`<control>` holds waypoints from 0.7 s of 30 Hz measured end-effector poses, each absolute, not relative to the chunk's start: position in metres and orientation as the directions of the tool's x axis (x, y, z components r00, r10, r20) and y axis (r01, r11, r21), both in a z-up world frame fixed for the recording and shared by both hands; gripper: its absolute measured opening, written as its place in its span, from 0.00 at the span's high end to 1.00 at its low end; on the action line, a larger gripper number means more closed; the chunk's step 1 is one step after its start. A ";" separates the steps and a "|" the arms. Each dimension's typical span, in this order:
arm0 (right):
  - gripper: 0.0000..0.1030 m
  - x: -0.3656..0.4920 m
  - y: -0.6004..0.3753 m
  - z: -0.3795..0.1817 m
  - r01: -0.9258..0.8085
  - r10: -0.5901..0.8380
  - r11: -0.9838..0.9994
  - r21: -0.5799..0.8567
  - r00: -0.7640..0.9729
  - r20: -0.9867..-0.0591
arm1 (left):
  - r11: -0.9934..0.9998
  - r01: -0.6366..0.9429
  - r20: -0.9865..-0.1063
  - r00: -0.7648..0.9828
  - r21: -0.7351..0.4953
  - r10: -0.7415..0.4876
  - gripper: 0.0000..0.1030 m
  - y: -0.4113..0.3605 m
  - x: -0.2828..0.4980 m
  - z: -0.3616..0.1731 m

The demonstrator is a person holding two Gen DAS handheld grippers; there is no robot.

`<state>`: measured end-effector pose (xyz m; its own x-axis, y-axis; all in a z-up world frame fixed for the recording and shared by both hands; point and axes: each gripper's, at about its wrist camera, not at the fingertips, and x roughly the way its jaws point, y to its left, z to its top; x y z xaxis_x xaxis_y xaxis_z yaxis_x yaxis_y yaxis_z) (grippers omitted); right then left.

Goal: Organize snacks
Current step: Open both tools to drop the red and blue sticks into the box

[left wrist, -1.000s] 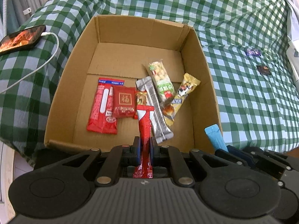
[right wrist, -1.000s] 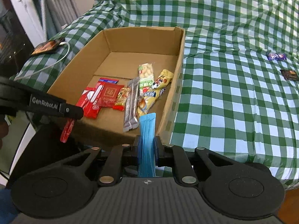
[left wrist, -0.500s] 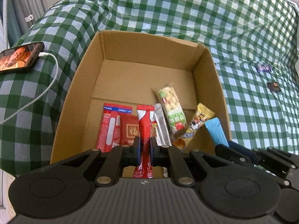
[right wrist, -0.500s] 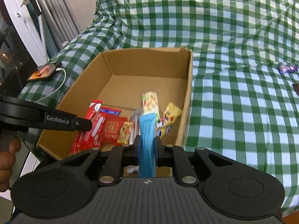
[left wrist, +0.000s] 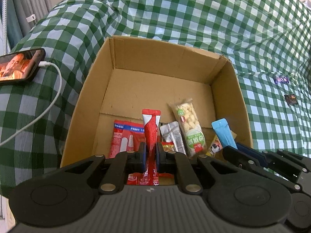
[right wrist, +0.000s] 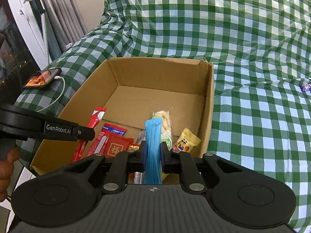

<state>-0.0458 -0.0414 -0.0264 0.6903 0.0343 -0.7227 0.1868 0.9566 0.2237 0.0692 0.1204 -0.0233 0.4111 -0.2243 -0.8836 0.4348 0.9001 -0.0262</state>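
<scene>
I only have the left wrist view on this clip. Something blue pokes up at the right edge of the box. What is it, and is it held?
Observer: It is a blue sachet, clamped upright in the right gripper, whose jaws are shut on it.
Operator: And where does my red stick sit from that side?
Observer: The red stick juts past the left gripper, above the near left part of the cardboard box.
Operator: Anyone visible?
Observer: Yes, a hand grips the left gripper's handle at the picture's left edge.
</scene>
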 end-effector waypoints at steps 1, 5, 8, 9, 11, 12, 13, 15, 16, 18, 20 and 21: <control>0.86 -0.043 -0.042 -0.026 0.184 0.034 0.958 0.222 0.692 -0.721 | 0.901 0.434 -0.883 0.414 -0.023 -0.222 0.90 0.120 0.071 -0.023; 0.86 -0.030 -0.041 -0.026 0.173 0.030 0.962 0.211 0.702 -0.712 | 0.900 0.435 -0.874 0.442 0.012 -0.201 0.88 0.116 0.076 -0.026; 0.84 -0.020 -0.041 -0.033 0.161 0.031 0.967 0.199 0.698 -0.716 | 0.901 0.432 -0.875 0.449 0.037 -0.180 0.56 0.117 0.080 -0.029; 0.75 -0.017 -0.042 -0.037 0.157 0.040 0.967 0.203 0.689 -0.724 | 0.905 0.424 -0.874 0.453 0.040 -0.173 0.25 0.120 0.080 -0.028; 0.47 -0.017 -0.042 -0.043 0.192 0.023 0.962 0.196 0.658 -0.753 | 0.911 0.408 -0.864 0.476 0.053 -0.163 0.00 0.127 0.075 -0.023; 0.36 -0.021 -0.042 -0.043 0.207 0.014 0.959 0.196 0.652 -0.758 | 0.914 0.402 -0.852 0.497 0.058 -0.164 0.01 0.132 0.070 -0.019; 0.32 -0.027 -0.041 -0.042 0.208 0.015 0.958 0.198 0.651 -0.759 | 0.914 0.398 -0.842 0.516 0.073 -0.158 0.00 0.137 0.065 -0.016; 0.28 -0.042 -0.036 -0.039 0.202 0.021 0.959 0.197 0.646 -0.763 | 0.911 0.401 -0.846 0.515 0.097 -0.137 0.00 0.145 0.054 -0.016; 0.26 -0.051 -0.034 -0.039 0.200 0.024 0.960 0.197 0.640 -0.768 | 0.910 0.402 -0.854 0.504 0.097 -0.131 0.00 0.149 0.049 -0.017; 0.24 -0.068 -0.028 -0.035 0.200 0.030 0.959 0.200 0.630 -0.776 | 0.911 0.404 -0.873 0.469 0.076 -0.135 0.00 0.158 0.035 -0.019; 0.21 -0.087 -0.022 -0.029 0.203 0.035 0.957 0.207 0.627 -0.778 | 0.912 0.407 -0.890 0.433 0.053 -0.141 0.00 0.167 0.021 -0.021; 0.17 -0.095 -0.018 -0.026 0.211 0.030 0.956 0.205 0.623 -0.781 | 0.912 0.408 -0.899 0.416 0.047 -0.139 0.00 0.170 0.014 -0.023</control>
